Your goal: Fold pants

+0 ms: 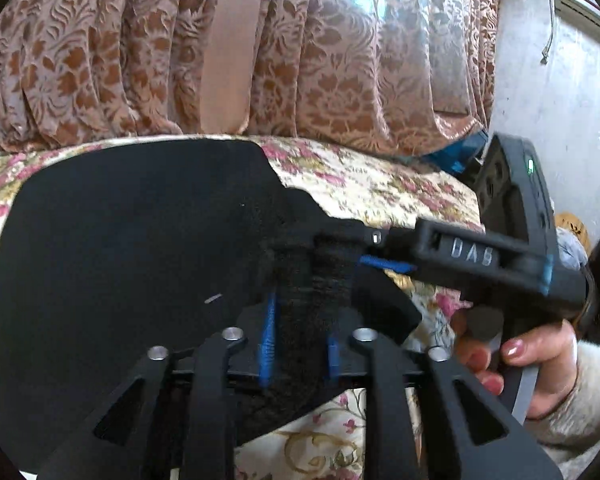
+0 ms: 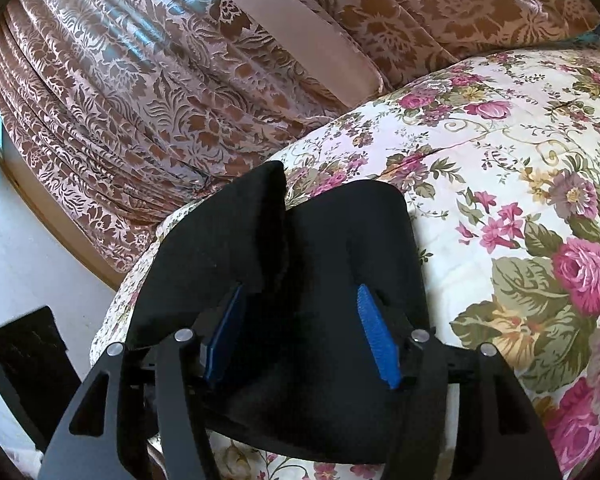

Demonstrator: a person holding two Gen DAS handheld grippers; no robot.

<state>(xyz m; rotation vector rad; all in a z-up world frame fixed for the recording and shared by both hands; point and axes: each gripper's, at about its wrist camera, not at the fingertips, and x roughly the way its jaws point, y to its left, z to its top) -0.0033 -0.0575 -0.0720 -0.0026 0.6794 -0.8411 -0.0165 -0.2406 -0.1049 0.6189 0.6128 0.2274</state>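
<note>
While the black pants [image 1: 120, 240] lie bunched on the flowered bedspread [image 1: 380, 188], a thick fold of them sits between the blue pads [image 1: 269, 336] of the left gripper [image 1: 300, 344]; whether it is pinched or loose I cannot tell. From the right wrist view, the right gripper [image 2: 300, 332] stands released, jaws apart over the cloth. A hand [image 1: 516, 360] carries that tool. Judging by this, a fold is being set down; next comes smoothing and regrasping an edge. Patterned curtains [image 1: 180, 40] hang behind.

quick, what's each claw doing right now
Left claw: nearly shut, black pants bunched between its pads.
Right claw: open, pads clear of the pants.
</note>
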